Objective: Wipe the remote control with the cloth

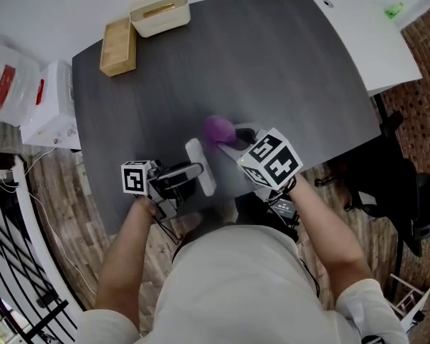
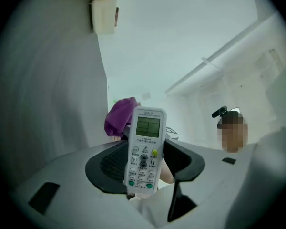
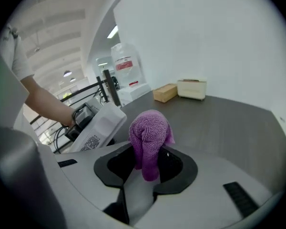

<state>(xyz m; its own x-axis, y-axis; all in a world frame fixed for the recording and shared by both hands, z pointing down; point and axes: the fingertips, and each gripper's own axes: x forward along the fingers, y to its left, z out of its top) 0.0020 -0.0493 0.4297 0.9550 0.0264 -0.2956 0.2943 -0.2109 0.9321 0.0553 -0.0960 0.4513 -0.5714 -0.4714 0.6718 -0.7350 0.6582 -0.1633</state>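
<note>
Remote in the left claw, cloth in the right

The left gripper point(image 2: 143, 165) is clamped on the lower end of the remote control point(image 2: 145, 144), which stands up out of its jaws with its buttons facing that gripper's camera. The right gripper point(image 3: 148, 165) pinches a bunched purple cloth point(image 3: 148, 135). Both bare forearms reach in over the near edge of the dark table point(image 1: 272, 70), the grippers angled toward each other. The cloth sits just behind the remote's upper end — contact cannot be made out.
</note>
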